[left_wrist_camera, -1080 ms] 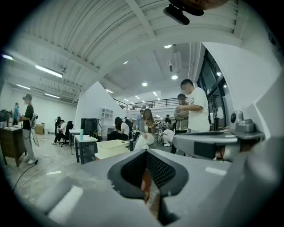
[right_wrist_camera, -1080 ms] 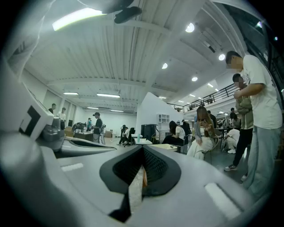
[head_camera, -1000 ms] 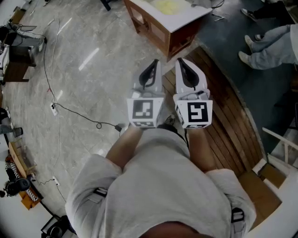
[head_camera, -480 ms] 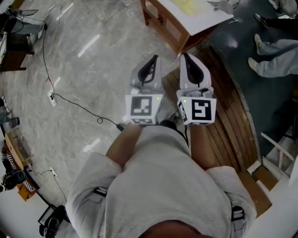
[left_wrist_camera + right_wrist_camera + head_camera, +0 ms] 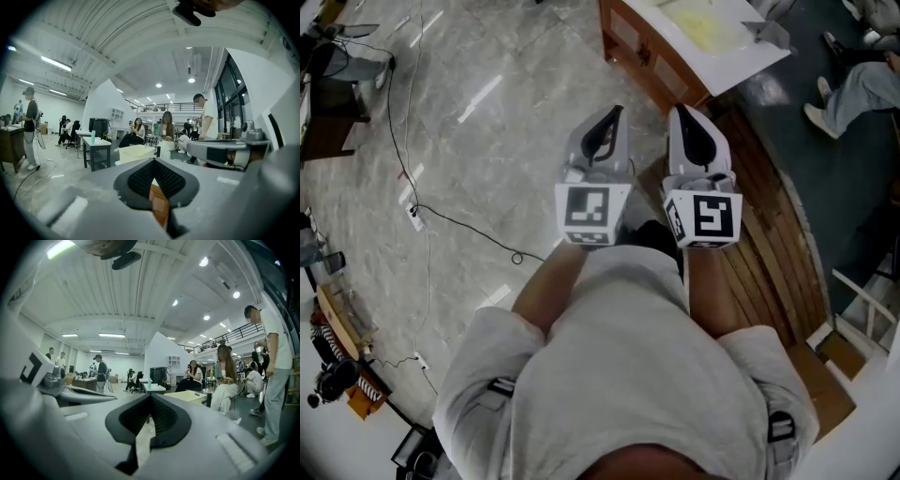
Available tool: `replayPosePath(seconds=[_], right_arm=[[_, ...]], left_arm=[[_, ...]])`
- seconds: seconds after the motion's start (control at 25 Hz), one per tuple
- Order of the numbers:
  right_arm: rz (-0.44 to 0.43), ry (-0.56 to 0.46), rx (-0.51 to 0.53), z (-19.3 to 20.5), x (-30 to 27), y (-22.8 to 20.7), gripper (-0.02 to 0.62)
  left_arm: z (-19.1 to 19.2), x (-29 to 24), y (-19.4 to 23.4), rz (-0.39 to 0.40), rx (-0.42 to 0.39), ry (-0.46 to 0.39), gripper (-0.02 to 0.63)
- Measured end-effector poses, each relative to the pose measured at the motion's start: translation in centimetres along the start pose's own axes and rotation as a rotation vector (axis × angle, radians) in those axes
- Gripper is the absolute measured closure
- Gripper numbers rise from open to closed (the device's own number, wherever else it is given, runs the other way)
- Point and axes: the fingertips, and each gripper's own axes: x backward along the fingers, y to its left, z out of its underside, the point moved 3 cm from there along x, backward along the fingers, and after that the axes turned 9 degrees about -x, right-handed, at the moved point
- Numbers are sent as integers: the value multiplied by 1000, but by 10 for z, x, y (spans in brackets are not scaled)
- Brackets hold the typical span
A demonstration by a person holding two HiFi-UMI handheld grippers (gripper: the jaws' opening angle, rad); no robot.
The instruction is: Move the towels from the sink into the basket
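Both grippers are held out side by side in front of the person's chest, pointing about level. My left gripper (image 5: 605,117) is shut with nothing between its pads. My right gripper (image 5: 689,117) is shut and empty too. In the left gripper view the closed jaws (image 5: 153,161) point across a large hall, and in the right gripper view the closed jaws (image 5: 150,401) do the same. I can make out no towel, sink or basket in any view.
A wooden cabinet (image 5: 652,56) with a pale top (image 5: 136,152) stands just ahead, beside a curved wooden platform (image 5: 769,244). Cables (image 5: 459,220) trail over the marble floor at left. Seated and standing people (image 5: 166,131) and a small table (image 5: 96,150) fill the hall ahead.
The person has walked on: the cabinet and the floor cables have shifted in the head view. Both grippers stay side by side and shut.
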Motion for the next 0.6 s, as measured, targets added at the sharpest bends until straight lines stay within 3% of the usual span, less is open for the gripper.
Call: replayPosePath(seconds=[0.28, 0.6], right_arm=[[15, 7, 3, -11, -46, -2, 589], [44, 2, -12, -12, -112, -46, 589]], left_arm=[[-4, -37, 20, 66, -3, 12, 586], [-11, -113, 46, 107, -32, 8, 586]])
